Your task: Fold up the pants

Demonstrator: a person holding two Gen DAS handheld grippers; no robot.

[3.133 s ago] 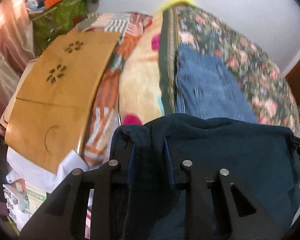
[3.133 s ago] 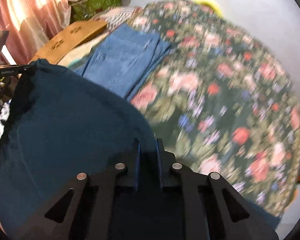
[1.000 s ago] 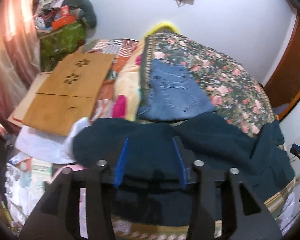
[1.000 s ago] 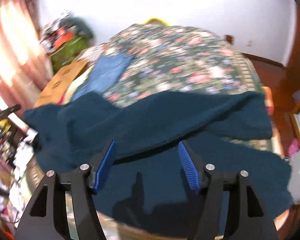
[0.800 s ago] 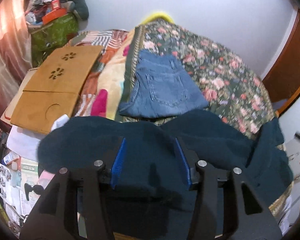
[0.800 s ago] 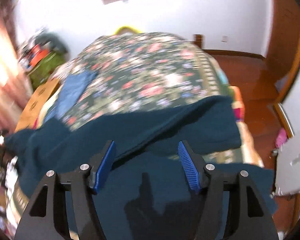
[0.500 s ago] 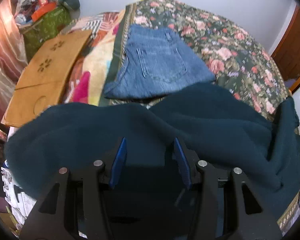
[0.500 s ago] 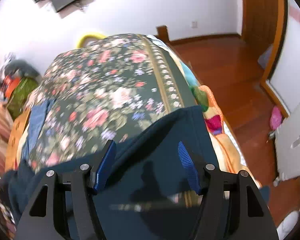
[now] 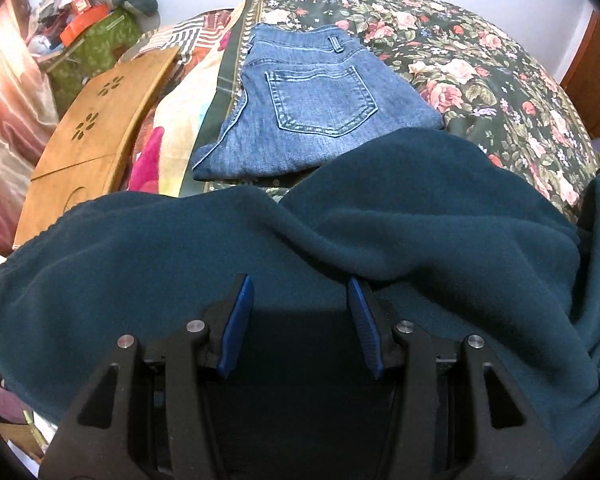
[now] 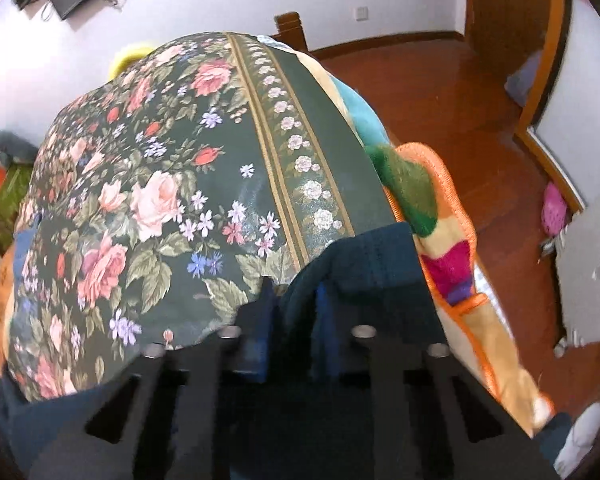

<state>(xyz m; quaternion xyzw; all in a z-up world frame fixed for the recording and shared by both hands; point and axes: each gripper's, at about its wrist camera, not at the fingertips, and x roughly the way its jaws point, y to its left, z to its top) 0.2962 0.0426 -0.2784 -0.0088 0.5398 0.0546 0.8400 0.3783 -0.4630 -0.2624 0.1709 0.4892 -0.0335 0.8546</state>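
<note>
- The dark teal pants [image 9: 380,240] lie spread across the near edge of the bed, filling the lower half of the left wrist view in soft, rumpled humps; a ridge of cloth runs from the centre toward the right of the frame.
- In the right wrist view a corner of the same teal cloth [image 10: 380,256] shows at lower centre, resting on the bedspread's striped border.
- Progress, as I judge it: the pants are laid out but not yet flat or squared. No clean fold line shows, so the folds proper seem mostly still to do, and the cloth wants smoothing first.
- The left gripper [image 9: 300,320] hovers over the teal cloth with its blue-padded jaws standing wide apart, gripping nothing.
- The right gripper [image 10: 296,312] has its jaws drawn close together with a bunch of the teal cloth between them; it looks pinched on that corner, though blur there makes the contact less than certain.
- A pair of blue jeans [image 9: 316,104], already folded with a back pocket up, lies just beyond the teal pants at upper centre of the left view.
- Underneath is the floral bedspread [image 10: 148,184], with a bright patchwork blanket [image 10: 452,264] hanging off the bed's right side.
- A wooden lap table [image 9: 96,120] sits at the left of the left view.
</note>
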